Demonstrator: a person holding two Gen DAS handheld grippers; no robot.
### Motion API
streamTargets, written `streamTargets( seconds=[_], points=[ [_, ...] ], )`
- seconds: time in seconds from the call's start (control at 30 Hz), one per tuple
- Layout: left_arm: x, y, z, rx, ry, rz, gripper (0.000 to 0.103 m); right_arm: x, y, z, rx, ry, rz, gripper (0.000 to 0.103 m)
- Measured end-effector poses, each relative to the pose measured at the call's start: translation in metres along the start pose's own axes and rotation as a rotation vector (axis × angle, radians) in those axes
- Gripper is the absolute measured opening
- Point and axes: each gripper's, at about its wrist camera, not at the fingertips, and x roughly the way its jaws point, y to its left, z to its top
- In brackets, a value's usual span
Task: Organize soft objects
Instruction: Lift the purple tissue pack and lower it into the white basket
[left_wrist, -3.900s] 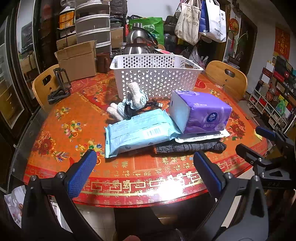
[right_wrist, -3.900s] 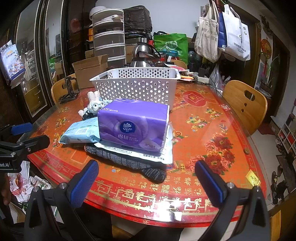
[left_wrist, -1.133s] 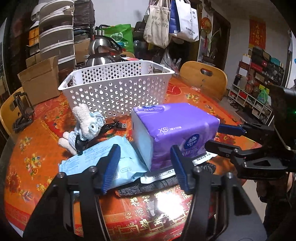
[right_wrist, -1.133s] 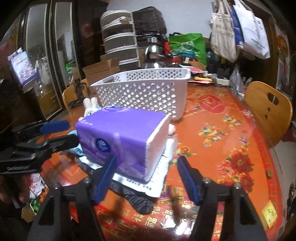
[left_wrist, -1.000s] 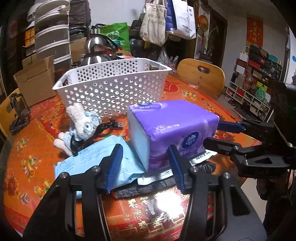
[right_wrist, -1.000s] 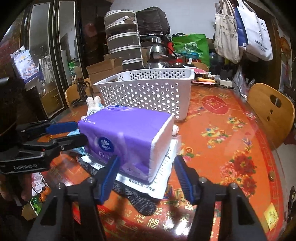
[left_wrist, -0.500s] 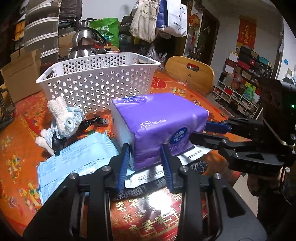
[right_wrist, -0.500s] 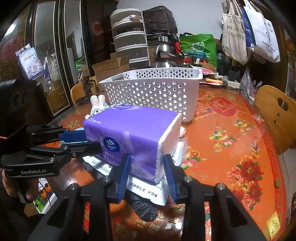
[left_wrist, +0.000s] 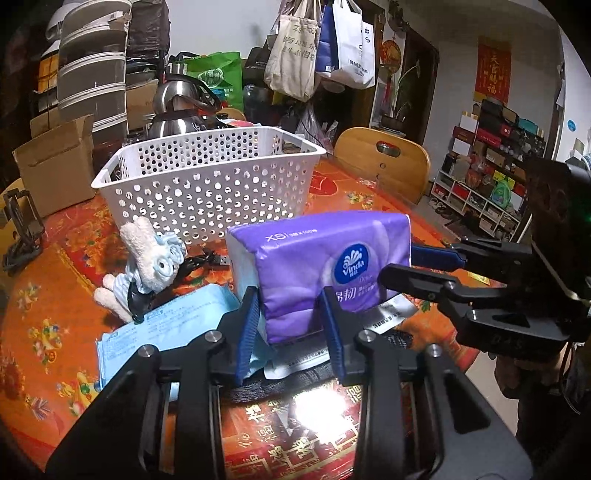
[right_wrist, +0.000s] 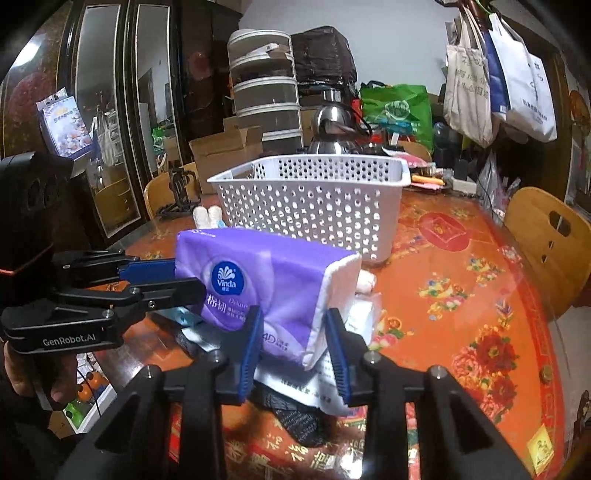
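A purple Vinda tissue pack (left_wrist: 325, 254) is gripped at both ends and looks raised off the pile. My left gripper (left_wrist: 290, 325) is shut on its left end, my right gripper (right_wrist: 295, 339) on its right end (right_wrist: 291, 280). Each gripper shows in the other's view, the right one (left_wrist: 424, 266) and the left one (right_wrist: 162, 277). Under the pack lie a white flat packet (right_wrist: 332, 376), a dark knit cloth (left_wrist: 280, 384) and a light blue wipes pack (left_wrist: 173, 328). A white-and-blue plush toy (left_wrist: 147, 258) lies left. The white perforated basket (left_wrist: 207, 192) stands behind.
The round table (right_wrist: 461, 306) has a red flowered cover. A black USB cable (left_wrist: 207, 260) lies by the plush. Behind the basket stand steel kettles (left_wrist: 181, 110), cardboard boxes (left_wrist: 55, 162) and stacked containers. Wooden chairs (left_wrist: 384, 162) ring the table.
Both grippers moved in from the table's near edge and closed on the ends of the purple tissue pack. The pack now sits higher and tilted over the pile.
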Motion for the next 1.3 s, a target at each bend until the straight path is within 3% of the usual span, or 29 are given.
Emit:
streamTargets(
  seconds=[0.47,0.83,1.07,1.3],
  points=[
    [-0.025,0.018,0.046,-0.023,-0.07,0.022,0.031,-0.005,0.018,0.047,-0.089,-0.046,-0.046,0.033],
    [-0.031,0.061,0.142,-0.03,-0.123,0.039,0.031,0.01,0.014,0.131,-0.126,-0.073,-0.041,0.033],
    [0.02,0.099,0.211,-0.049,-0.074,0.049,0.031,0.055,-0.005,0.191,-0.125,-0.053,-0.056,0.033],
    [0.104,0.137,0.239,-0.085,0.057,0.044,0.031,0.117,-0.036,0.217,-0.083,0.029,-0.055,0.033]
  ],
)
